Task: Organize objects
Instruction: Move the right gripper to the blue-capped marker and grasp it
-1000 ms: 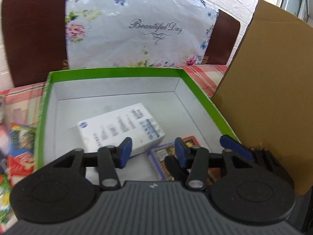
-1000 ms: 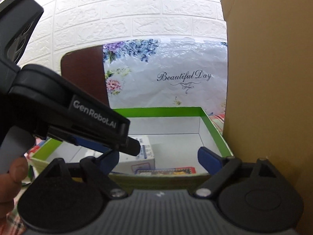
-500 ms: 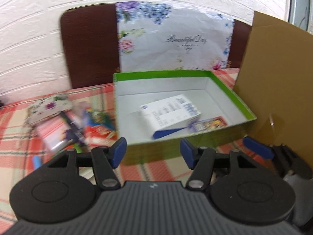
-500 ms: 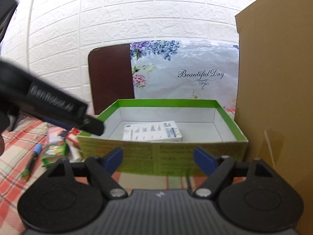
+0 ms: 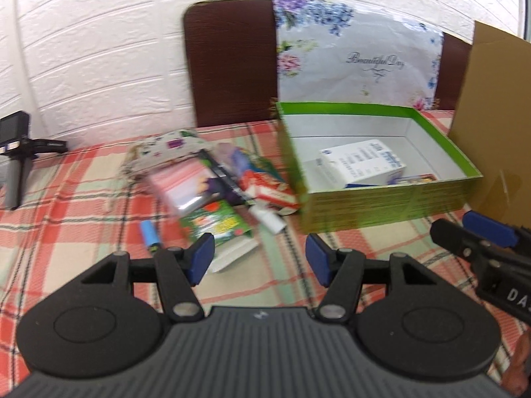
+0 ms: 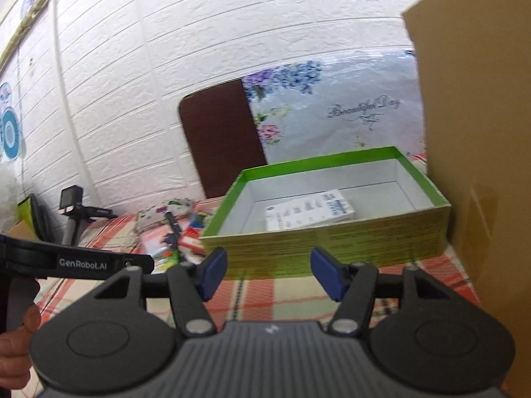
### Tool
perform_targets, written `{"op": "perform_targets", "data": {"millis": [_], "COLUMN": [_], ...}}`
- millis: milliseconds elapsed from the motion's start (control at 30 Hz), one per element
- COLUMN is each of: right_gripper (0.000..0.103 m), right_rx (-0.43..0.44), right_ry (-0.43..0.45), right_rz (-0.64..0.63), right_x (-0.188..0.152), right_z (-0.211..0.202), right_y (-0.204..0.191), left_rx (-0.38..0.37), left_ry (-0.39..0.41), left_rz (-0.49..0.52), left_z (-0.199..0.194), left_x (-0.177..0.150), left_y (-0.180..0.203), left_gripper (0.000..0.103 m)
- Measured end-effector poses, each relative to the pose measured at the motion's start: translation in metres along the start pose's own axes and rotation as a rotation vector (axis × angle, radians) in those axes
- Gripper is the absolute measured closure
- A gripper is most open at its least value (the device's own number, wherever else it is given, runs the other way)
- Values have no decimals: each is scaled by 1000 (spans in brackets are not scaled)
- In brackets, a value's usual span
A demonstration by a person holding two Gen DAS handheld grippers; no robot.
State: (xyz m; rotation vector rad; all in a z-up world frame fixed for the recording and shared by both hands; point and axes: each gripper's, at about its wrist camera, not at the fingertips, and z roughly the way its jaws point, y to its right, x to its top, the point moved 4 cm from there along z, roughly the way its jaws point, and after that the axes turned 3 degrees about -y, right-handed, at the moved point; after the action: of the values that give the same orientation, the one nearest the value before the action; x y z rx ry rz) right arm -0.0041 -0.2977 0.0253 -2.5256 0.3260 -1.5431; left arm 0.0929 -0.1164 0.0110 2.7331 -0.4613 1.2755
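Note:
A green open box [image 5: 381, 207] [image 6: 332, 235] stands on the plaid tablecloth. Inside lie a white carton [image 5: 363, 162] [image 6: 308, 214] and a flat colourful card pack [image 5: 416, 179]. Left of the box is a pile of loose items: a pink packet [image 5: 181, 187], a green packet [image 5: 215, 224], a red-and-white pack [image 5: 270, 192], a black pen [image 5: 220, 174], a floral pouch [image 5: 162, 147] and a blue marker [image 5: 149, 235]. My left gripper [image 5: 260, 258] is open and empty, above the cloth just in front of the pile. My right gripper [image 6: 268, 272] is open and empty, in front of the box.
A tall brown cardboard panel [image 5: 494, 126] [image 6: 478, 132] stands right of the box. A floral bag [image 5: 358, 66] and brown chair backs [image 5: 232, 63] are behind the table. A black camera on a stand [image 5: 15, 156] is at the far left.
My left gripper has pulled back out of the green box and swung left, so the pile of loose items comes into view. My right gripper has also drawn back and tilted.

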Motion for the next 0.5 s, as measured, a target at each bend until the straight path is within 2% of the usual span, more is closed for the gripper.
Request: {"op": "perform_targets", "data": {"millis": [200,500], "right_gripper": [47,49], "right_rx": [47,109], "right_ry": [-31,-132], "right_rz": [-72,-170], "right_x": [-12,-39], "right_z": [5,25], "right_y": [-38,-87], "left_rx": [47,102], "left_ry": [-10,-56], "left_rz": [-28,-105], "left_z": [-2,11], "left_x": [-16,-34], "left_y": [-29,-77], "left_gripper": [40,40]}}
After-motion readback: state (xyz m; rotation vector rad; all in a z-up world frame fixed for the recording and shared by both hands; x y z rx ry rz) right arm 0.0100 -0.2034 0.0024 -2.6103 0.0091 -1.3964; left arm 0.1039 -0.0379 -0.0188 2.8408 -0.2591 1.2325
